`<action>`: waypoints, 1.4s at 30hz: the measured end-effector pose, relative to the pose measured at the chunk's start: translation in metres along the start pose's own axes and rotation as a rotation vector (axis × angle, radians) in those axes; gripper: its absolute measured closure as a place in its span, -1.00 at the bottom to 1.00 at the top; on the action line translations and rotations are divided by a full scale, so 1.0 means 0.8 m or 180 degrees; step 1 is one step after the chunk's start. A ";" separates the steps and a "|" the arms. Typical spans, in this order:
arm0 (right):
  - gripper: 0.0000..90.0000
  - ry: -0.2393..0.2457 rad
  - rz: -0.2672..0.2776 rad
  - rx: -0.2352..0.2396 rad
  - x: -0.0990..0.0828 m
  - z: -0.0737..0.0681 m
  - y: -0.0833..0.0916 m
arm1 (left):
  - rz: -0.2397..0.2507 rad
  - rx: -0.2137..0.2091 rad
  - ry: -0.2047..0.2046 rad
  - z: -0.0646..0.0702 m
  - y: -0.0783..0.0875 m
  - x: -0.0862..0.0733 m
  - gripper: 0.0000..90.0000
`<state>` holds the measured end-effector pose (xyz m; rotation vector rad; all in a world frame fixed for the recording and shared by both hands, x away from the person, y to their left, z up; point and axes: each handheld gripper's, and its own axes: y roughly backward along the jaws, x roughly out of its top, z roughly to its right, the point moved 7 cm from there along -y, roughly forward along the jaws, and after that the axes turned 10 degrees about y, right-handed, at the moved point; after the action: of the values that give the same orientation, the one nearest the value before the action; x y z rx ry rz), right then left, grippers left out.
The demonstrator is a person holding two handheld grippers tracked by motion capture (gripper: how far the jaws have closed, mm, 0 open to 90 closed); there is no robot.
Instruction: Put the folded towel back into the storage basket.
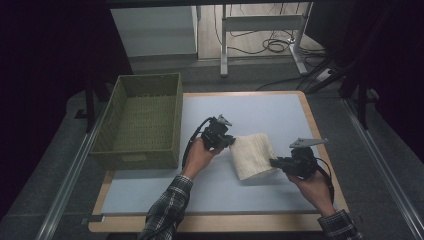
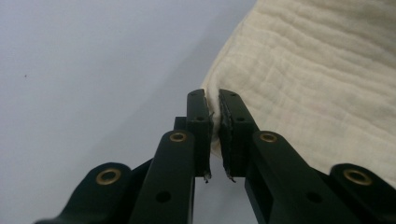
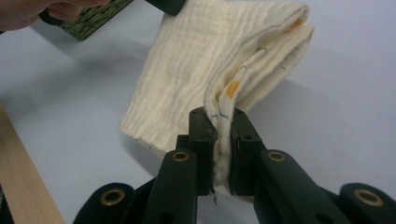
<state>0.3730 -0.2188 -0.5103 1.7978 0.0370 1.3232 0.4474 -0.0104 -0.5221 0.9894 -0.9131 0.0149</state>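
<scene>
Pale grey matting (image 1: 260, 112) covers the wooden table (image 1: 210, 223), and a person's plaid sleeves (image 1: 167, 210) come in over its near edge. Just beyond them, both hands hold grippers at either end of a folded cream cloth (image 1: 252, 155) that sits near the middle of the mat. The right gripper (image 1: 276, 162) pinches the cloth's near right corner; in the right gripper view its jaws are pressed together on the layered edge (image 3: 223, 140), where small orange and blue marks show between the folds. The left gripper (image 1: 231, 141) clamps the cloth's far left corner, jaws nearly closed with the hem (image 2: 215, 119) caught between them. The cloth's long axis runs on a diagonal from that far left corner toward the near right, and it looks raised a little, casting a shadow on the mat. Farther left stands a green woven basket (image 1: 142, 87), well apart from the cloth. Beyond the table lie desk legs (image 1: 224, 47) and cables (image 1: 275, 45) on the floor.
</scene>
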 end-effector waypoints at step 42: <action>0.82 0.0207 0.0090 0.0460 0.101 -0.055 -0.044 | -0.0314 0.0415 0.0171 -0.073 0.139 0.001 0.84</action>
<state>0.3893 -0.1302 -0.4699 1.8812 0.1463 1.4302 0.4414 0.0959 -0.4553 1.1492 -0.8212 0.0179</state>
